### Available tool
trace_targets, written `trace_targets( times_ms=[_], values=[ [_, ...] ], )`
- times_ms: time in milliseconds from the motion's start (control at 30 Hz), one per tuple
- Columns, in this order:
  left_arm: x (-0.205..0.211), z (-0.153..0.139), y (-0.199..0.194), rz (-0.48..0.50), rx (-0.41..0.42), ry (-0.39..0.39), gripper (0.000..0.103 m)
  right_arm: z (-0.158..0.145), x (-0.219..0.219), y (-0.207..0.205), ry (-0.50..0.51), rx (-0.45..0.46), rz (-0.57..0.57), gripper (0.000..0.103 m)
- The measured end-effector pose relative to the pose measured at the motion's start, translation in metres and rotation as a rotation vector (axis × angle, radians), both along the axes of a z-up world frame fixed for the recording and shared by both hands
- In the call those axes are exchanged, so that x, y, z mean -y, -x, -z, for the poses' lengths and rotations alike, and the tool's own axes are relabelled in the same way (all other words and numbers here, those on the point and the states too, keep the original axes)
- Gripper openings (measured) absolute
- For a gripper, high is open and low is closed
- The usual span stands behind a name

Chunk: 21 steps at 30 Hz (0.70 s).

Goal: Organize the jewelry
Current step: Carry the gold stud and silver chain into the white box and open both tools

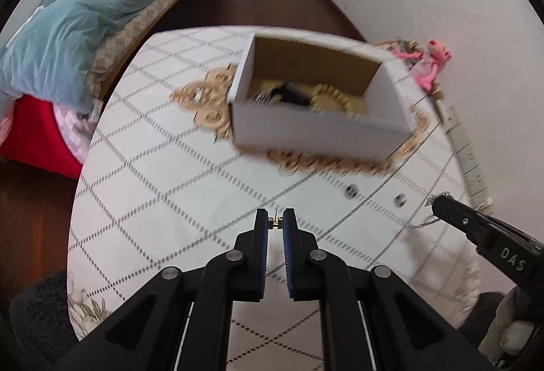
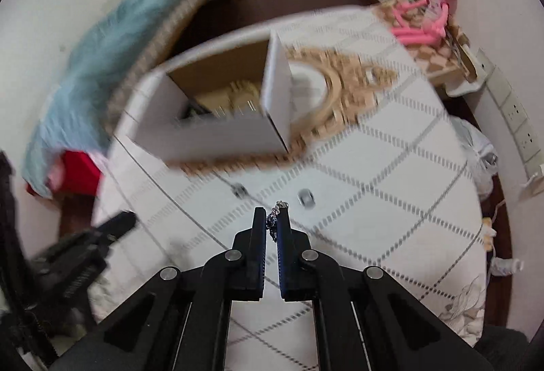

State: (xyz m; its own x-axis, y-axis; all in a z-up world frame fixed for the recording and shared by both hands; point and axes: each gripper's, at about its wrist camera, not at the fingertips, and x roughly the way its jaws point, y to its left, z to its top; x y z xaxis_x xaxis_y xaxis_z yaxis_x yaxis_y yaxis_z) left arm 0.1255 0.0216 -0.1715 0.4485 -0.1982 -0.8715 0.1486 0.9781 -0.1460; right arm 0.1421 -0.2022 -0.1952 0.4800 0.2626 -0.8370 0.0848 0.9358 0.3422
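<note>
My left gripper (image 1: 275, 217) hovers over the white quilted tabletop (image 1: 163, 187), shut on a small gold jewelry piece (image 1: 275, 221) pinched at its tips. My right gripper (image 2: 272, 218) is shut on a thin silver chain (image 2: 281, 206); in the left wrist view the right gripper (image 1: 435, 201) sits at the right with the chain (image 1: 421, 223) dangling from it. Ahead of both stands an open white cardboard box (image 1: 316, 133) (image 2: 217, 136) holding gold beads (image 1: 331, 97) and a dark item (image 1: 292, 94). Two small silver pieces (image 1: 351, 190) (image 1: 399, 199) lie on the cloth between the grippers and the box.
Under the box lies an ornate gold-framed mirror (image 2: 343, 82). A pink plush toy (image 1: 431, 65) sits at the table's far right corner by the wall. A bed with a blue duvet (image 1: 85, 14) stands to the left. Wall sockets (image 2: 520, 122) line the right wall.
</note>
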Motion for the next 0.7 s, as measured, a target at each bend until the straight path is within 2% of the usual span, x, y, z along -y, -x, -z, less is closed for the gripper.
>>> trace_targets(
  times_ms=[200,333,500,700],
  values=[
    [0.008,-0.052,-0.048,0.060,0.049,0.055,0.006,-0.061,0.000,-0.045,-0.085,0.093,-0.030,0.006],
    [0.013,-0.069,-0.096,0.089,0.047,0.050,0.006,-0.077,-0.003,-0.088,-0.108,0.099,-0.058,0.006],
    [0.016,-0.064,-0.143,0.097,0.001,0.040,0.006,-0.061,-0.011,-0.151,-0.092,0.017,-0.102,0.006],
    [0.023,-0.042,-0.182,0.085,-0.075,-0.011,0.011,-0.034,-0.021,-0.197,0.011,-0.101,-0.136,0.007]
  ],
)
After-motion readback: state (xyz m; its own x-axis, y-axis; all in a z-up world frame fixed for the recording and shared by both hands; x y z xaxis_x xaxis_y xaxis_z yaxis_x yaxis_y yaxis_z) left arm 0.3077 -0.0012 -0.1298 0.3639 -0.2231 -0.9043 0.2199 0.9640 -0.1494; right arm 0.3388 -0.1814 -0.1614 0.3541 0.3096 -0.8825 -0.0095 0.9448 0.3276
